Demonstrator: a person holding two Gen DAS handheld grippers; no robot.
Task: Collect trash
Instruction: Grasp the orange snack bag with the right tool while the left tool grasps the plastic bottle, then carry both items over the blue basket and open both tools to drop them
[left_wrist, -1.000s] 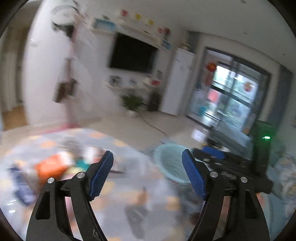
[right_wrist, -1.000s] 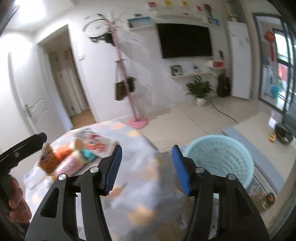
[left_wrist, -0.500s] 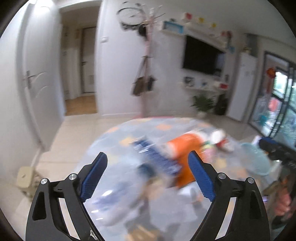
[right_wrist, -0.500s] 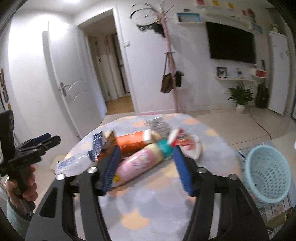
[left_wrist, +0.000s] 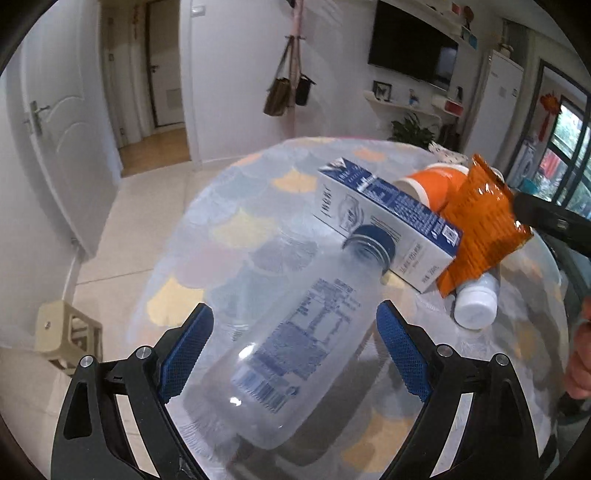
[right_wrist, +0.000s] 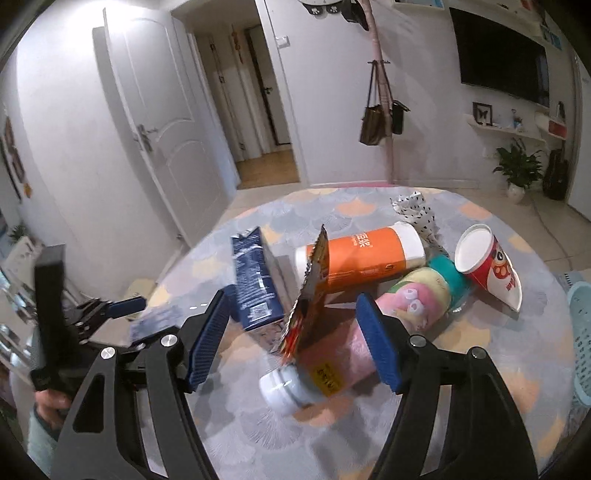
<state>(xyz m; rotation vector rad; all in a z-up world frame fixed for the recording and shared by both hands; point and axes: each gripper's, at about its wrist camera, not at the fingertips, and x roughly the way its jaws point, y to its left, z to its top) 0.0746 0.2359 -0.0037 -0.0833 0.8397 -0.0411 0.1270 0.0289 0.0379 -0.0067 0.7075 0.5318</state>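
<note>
Trash lies on a round table (right_wrist: 480, 435) with a patterned cloth. In the left wrist view my left gripper (left_wrist: 295, 338) is open around a clear plastic bottle (left_wrist: 295, 332) with a blue cap; the pads stand apart from it. Beyond lie a blue and white carton (left_wrist: 384, 221) and an orange snack wrapper (left_wrist: 480, 229). In the right wrist view my right gripper (right_wrist: 295, 332) is open, with the snack wrapper (right_wrist: 310, 295) standing on edge between its fingers. A pink bottle (right_wrist: 332, 358) with a white cap lies just beyond.
An orange canister (right_wrist: 362, 258), a red paper cup (right_wrist: 491, 269), a polka-dot wrapper (right_wrist: 413, 210) and the blue carton (right_wrist: 255, 277) lie on the table. A light blue basket (right_wrist: 580, 332) stands off the table's right edge. A small stool (left_wrist: 66, 336) stands on the floor left.
Both grippers have swung left from the basket toward the table and moved close to the trash. The clear bottle and the wrapper now sit between their fingers.
</note>
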